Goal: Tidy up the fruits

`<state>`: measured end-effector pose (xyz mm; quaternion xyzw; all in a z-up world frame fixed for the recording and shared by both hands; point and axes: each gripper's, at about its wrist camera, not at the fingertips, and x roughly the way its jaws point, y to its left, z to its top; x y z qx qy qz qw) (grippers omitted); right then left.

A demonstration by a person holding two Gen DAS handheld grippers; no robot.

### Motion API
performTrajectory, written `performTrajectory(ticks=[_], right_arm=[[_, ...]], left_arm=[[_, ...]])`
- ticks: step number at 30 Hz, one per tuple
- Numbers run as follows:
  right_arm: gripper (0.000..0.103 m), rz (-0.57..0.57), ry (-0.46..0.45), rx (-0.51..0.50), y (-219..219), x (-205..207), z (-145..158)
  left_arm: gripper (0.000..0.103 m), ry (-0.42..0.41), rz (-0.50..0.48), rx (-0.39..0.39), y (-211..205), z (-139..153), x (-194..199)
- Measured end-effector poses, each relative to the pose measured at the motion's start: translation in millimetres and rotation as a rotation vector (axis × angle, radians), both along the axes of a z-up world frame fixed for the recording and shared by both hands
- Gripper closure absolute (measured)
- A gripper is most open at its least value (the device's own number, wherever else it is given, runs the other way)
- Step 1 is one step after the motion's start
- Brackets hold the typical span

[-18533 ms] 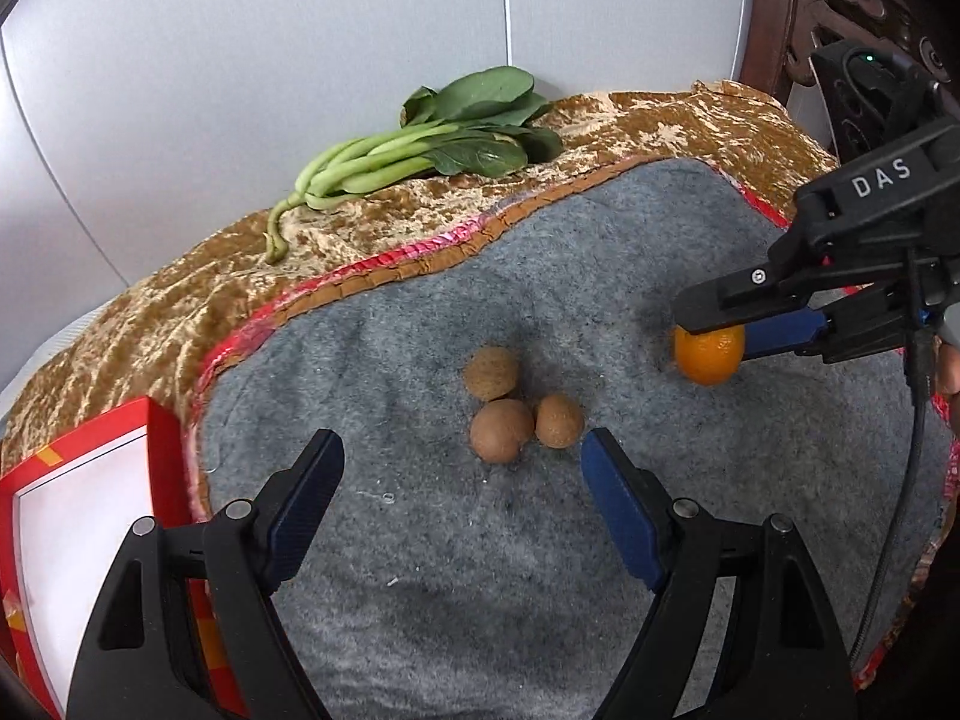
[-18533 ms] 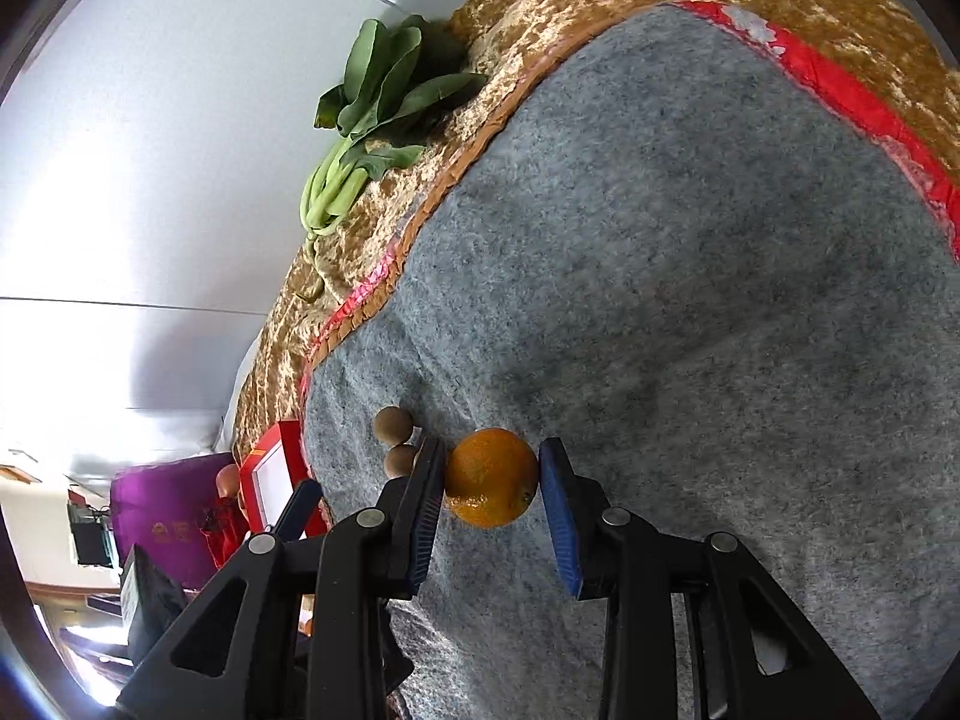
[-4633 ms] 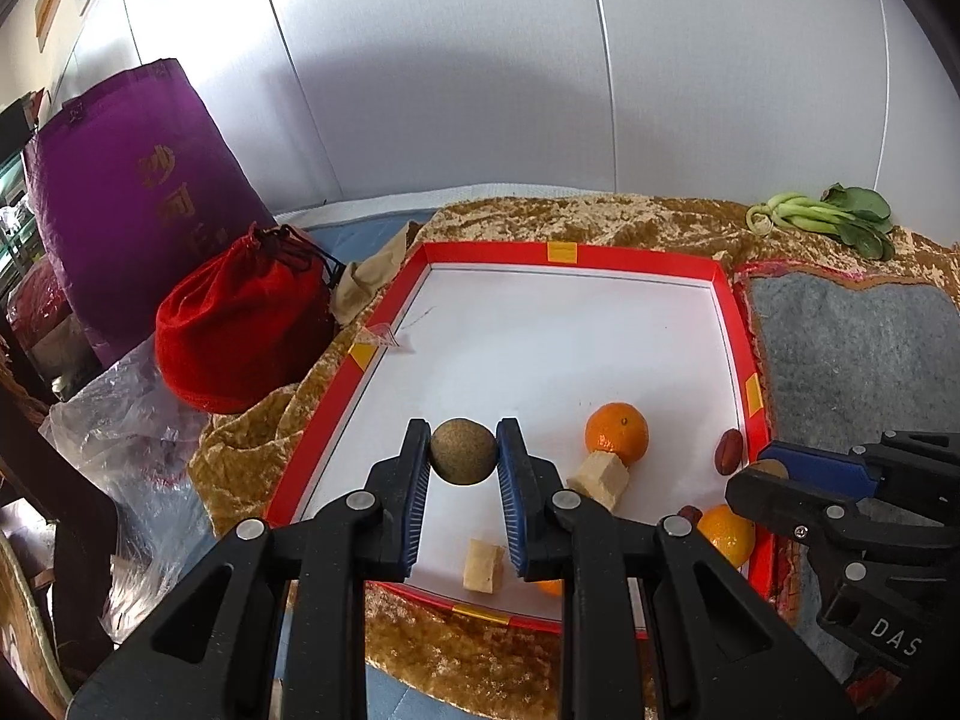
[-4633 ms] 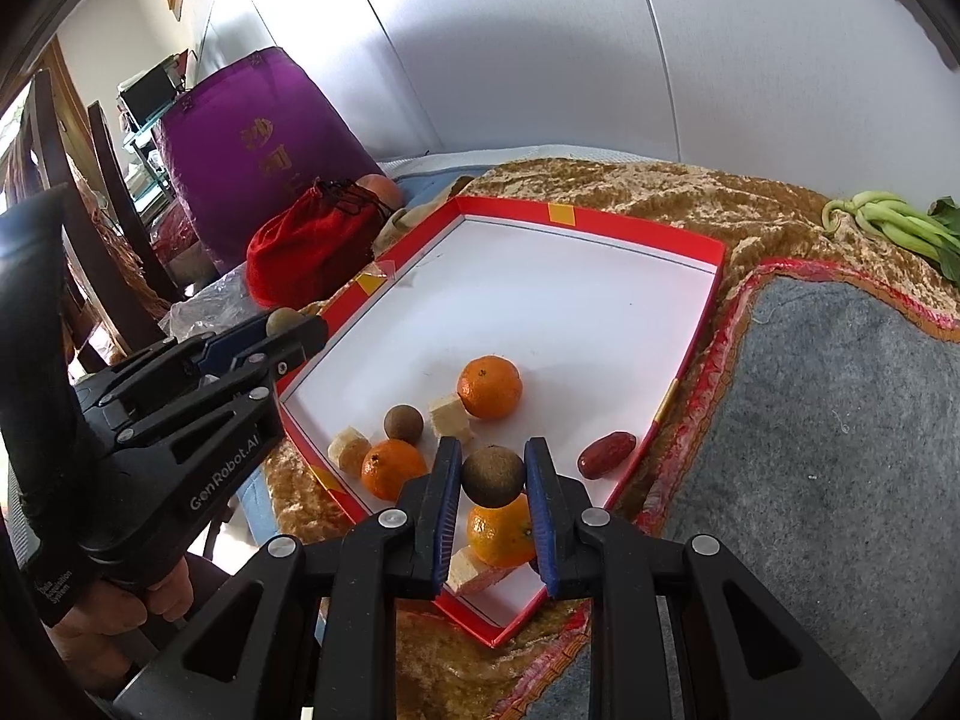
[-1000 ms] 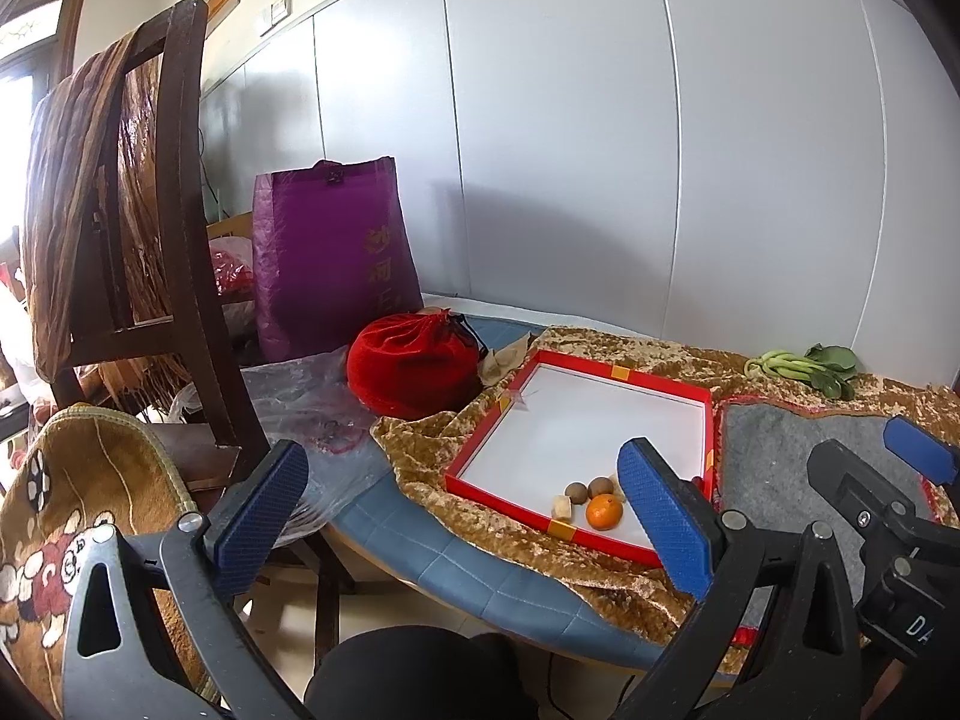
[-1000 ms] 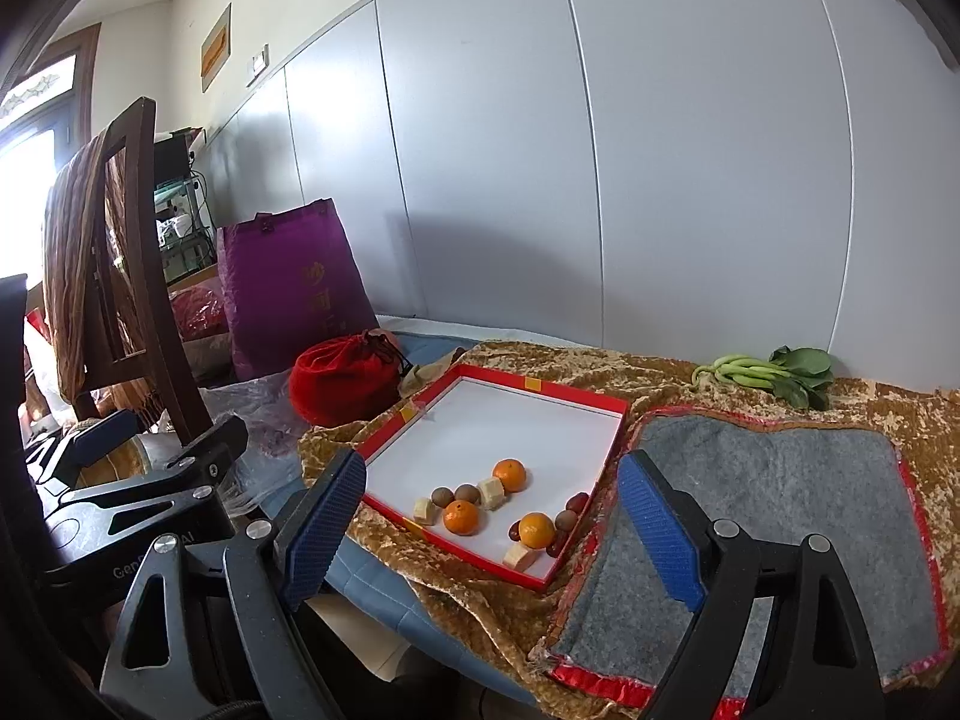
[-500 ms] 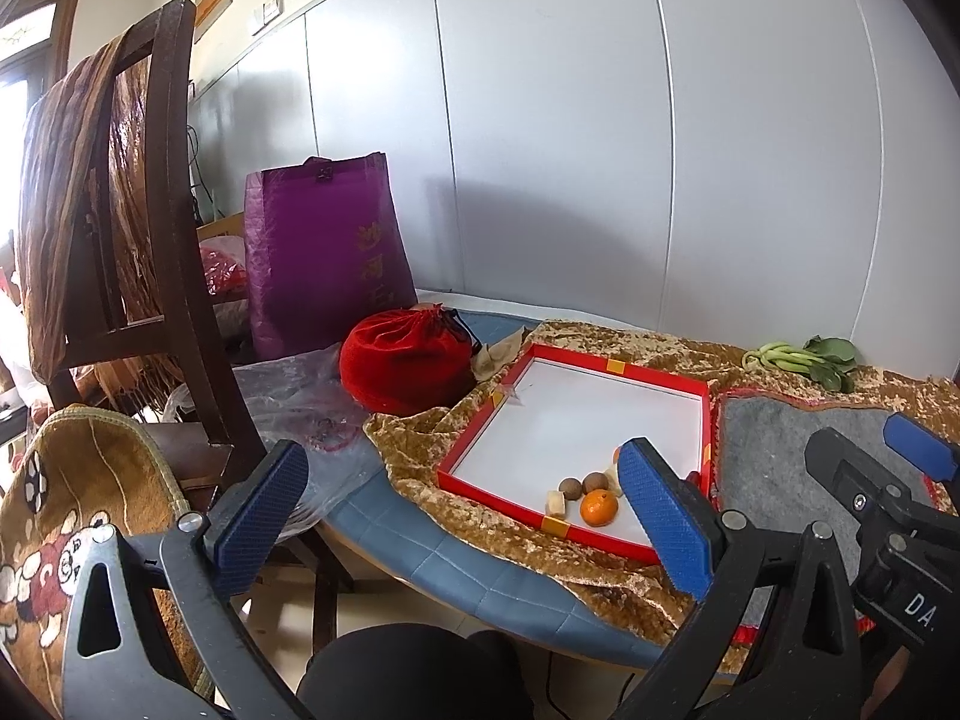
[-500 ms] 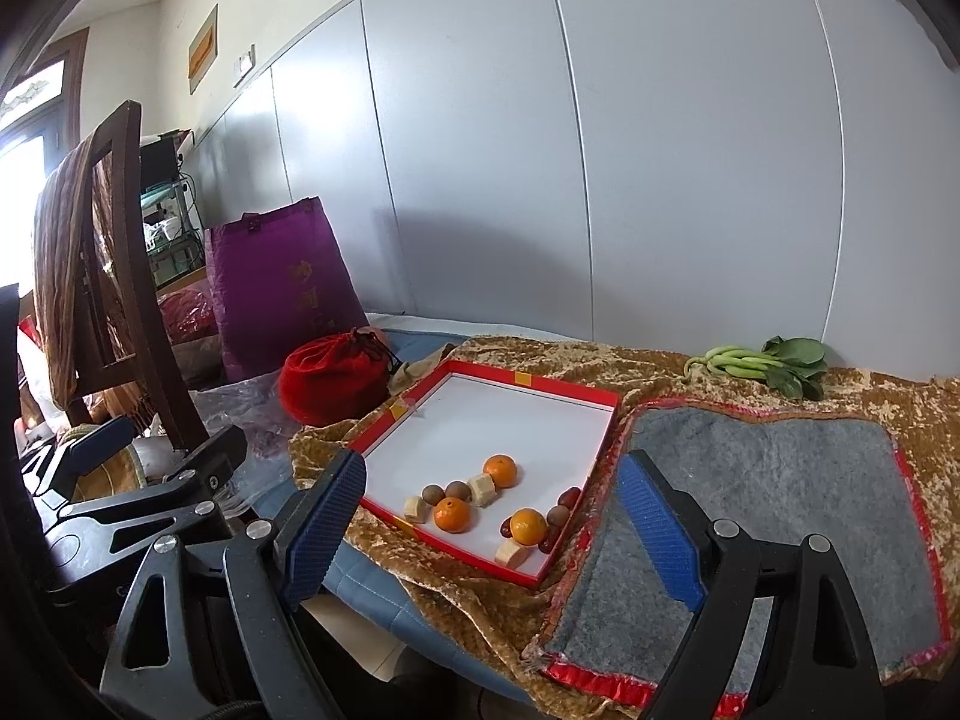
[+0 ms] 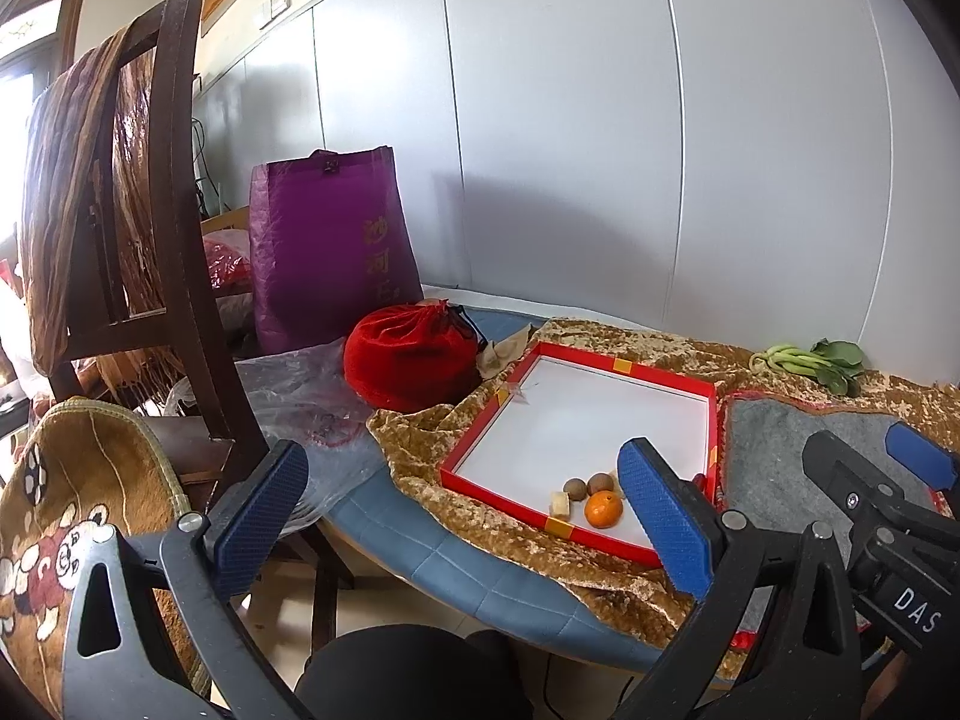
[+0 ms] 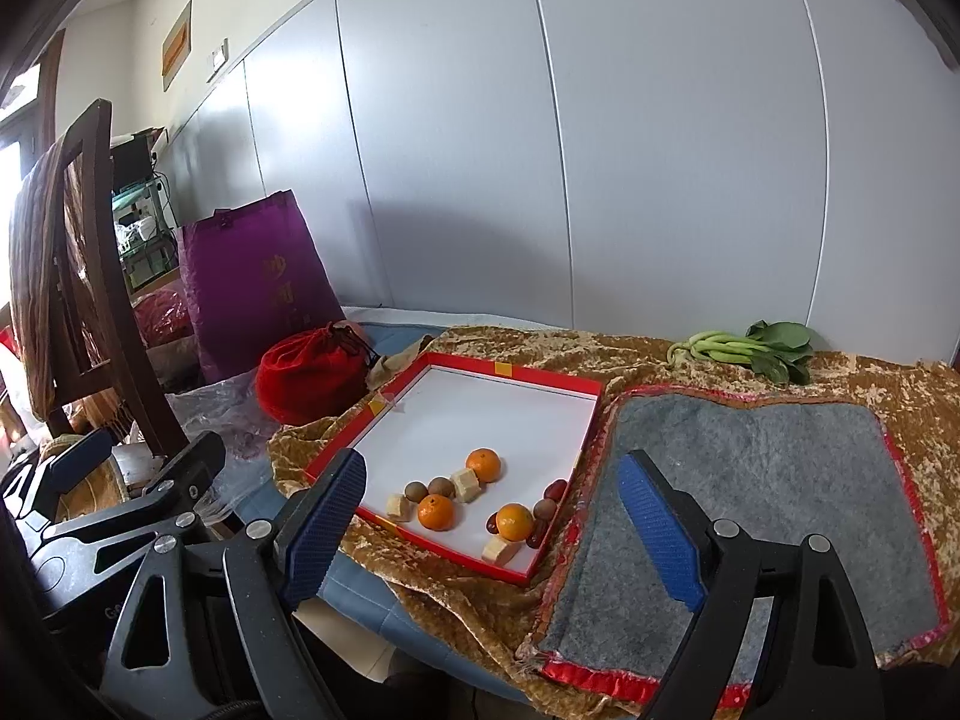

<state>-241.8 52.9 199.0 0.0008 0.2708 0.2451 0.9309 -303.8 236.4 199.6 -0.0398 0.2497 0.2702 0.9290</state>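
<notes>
A red-rimmed white tray (image 10: 510, 387) (image 9: 624, 369) sits on the gold cloth. In it lie three oranges (image 10: 483, 463), small brown round fruits (image 10: 440, 486), pale cubes (image 10: 466, 485) and dark red dates (image 10: 555, 489). In the left wrist view one orange (image 9: 603, 508) and two brown fruits (image 9: 575, 486) show. My left gripper (image 9: 462, 516) is open and empty, held well back from the table. My right gripper (image 10: 492, 516) is open and empty, also back from the table. The grey felt mat (image 10: 750, 480) holds no fruit.
Green leafy vegetables (image 10: 744, 348) lie at the far edge of the gold cloth (image 10: 456, 594). A red drawstring bag (image 10: 312, 378), a purple bag (image 10: 252, 282) and clear plastic (image 9: 300, 384) are left of the tray. A wooden chair (image 9: 150, 240) stands at left.
Both grippers stay open and empty and have drifted slightly; the view of the table has shifted a little. Nothing on the table has moved.
</notes>
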Motion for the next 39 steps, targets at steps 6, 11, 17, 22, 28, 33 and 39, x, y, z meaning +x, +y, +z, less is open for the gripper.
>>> performTrajectory(ticks=[6,11,17,22,28,33,39], right_arm=[[0.016,0.004,-0.002,-0.004,2,0,2],[0.016,0.01,-0.001,-0.01,6,-1,3],[0.016,0.012,-0.001,-0.017,9,-2,2],[0.016,0.011,0.0,-0.012,9,-2,3],[0.016,0.014,-0.001,-0.014,11,-2,4],[0.016,0.018,0.0,-0.023,16,-3,3],[0.016,0.015,0.013,-0.02,18,0,0]], left_arm=[[0.0,-0.003,0.005,0.001,1,0,0],[0.0,-0.006,0.008,-0.005,3,0,0],[0.0,-0.006,0.012,-0.01,5,0,0],[0.0,-0.01,0.015,-0.012,6,0,-2],[0.0,-0.016,0.021,-0.014,7,0,-3],[0.0,-0.016,0.031,-0.011,8,-1,-4],[0.0,-0.013,0.036,-0.018,9,-2,-2]])
